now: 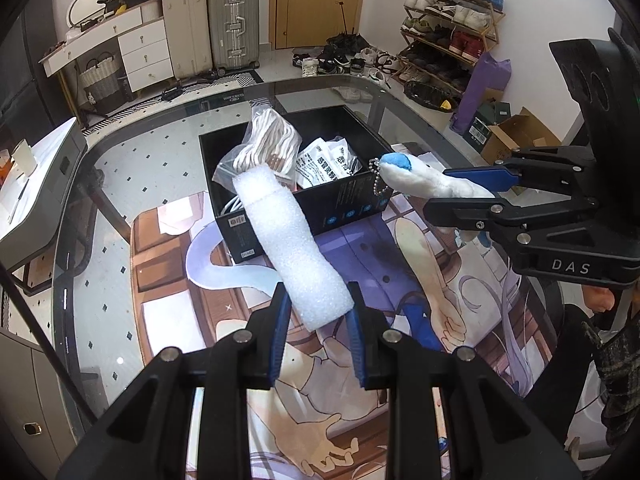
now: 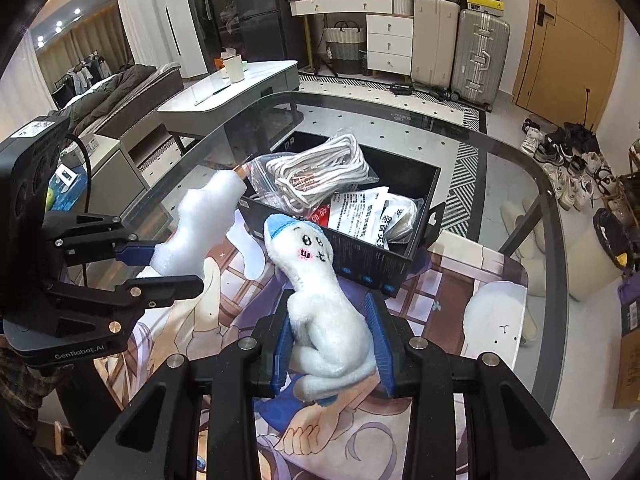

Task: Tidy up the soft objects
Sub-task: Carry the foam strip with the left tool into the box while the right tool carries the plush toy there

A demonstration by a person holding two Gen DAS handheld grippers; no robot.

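Left wrist view shows my left gripper clamped on a white foam roll whose far end leans over the near wall of the black box. My right gripper grips a white plush doll with a blue cap, held just short of the box. To finish well, I judge each piece should be carried over the rim, lowered onto the bagged white cord and packets, then let go one at a time. Both pieces look squashy and light.
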